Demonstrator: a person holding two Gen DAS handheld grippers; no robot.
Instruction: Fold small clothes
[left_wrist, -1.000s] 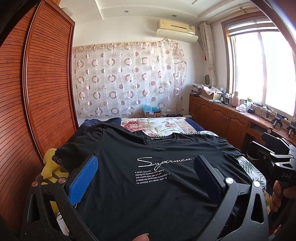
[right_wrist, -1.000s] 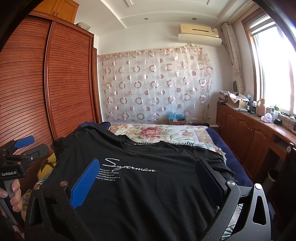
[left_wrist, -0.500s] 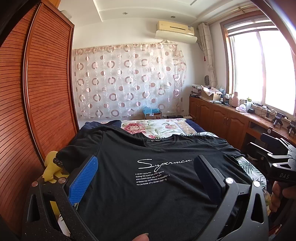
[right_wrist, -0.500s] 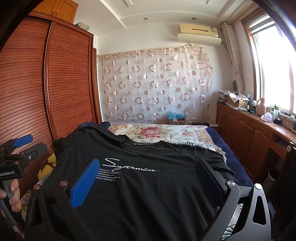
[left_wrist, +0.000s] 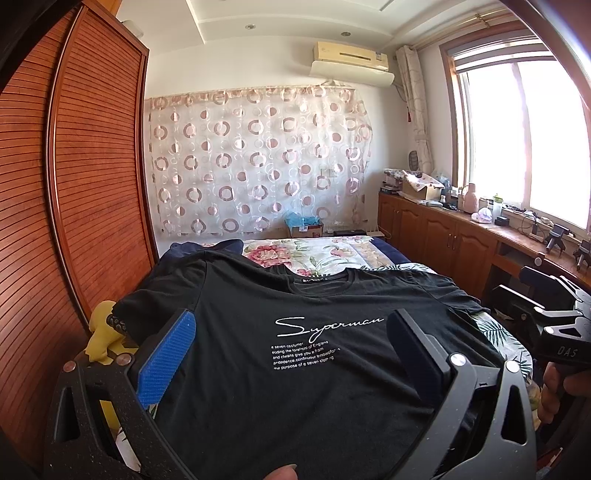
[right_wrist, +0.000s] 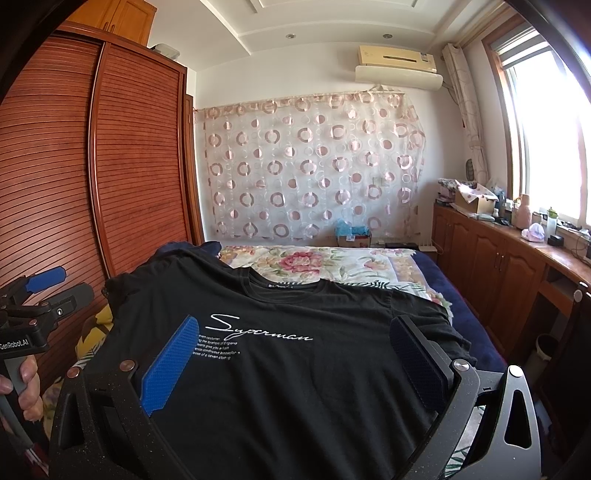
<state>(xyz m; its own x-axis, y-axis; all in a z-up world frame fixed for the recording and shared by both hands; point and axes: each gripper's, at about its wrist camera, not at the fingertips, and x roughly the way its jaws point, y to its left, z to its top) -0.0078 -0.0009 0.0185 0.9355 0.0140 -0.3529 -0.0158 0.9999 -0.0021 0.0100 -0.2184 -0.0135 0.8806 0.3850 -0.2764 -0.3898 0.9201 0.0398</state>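
Observation:
A black T-shirt (left_wrist: 314, 398) with white "Superman" print lies spread face up on the bed, collar pointing away from me. My left gripper (left_wrist: 291, 321) hovers open over its lower left part, with nothing between the blue pad (left_wrist: 166, 362) and the dark pad. In the right wrist view the same T-shirt (right_wrist: 295, 391) fills the foreground, and my right gripper (right_wrist: 295, 325) stands open above its lower right part, also empty. Each gripper shows at the edge of the other's view: the right gripper (left_wrist: 546, 310) and the left gripper (right_wrist: 48, 291), both held in a hand. The hem is hidden below the fingers.
The bed's floral sheet (left_wrist: 314, 254) extends beyond the collar. A slatted wooden wardrobe (left_wrist: 85, 184) runs close along the left side. A yellow soft toy (left_wrist: 101, 332) sits by the left sleeve. Wooden cabinets (right_wrist: 495, 266) with clutter stand under the window on the right.

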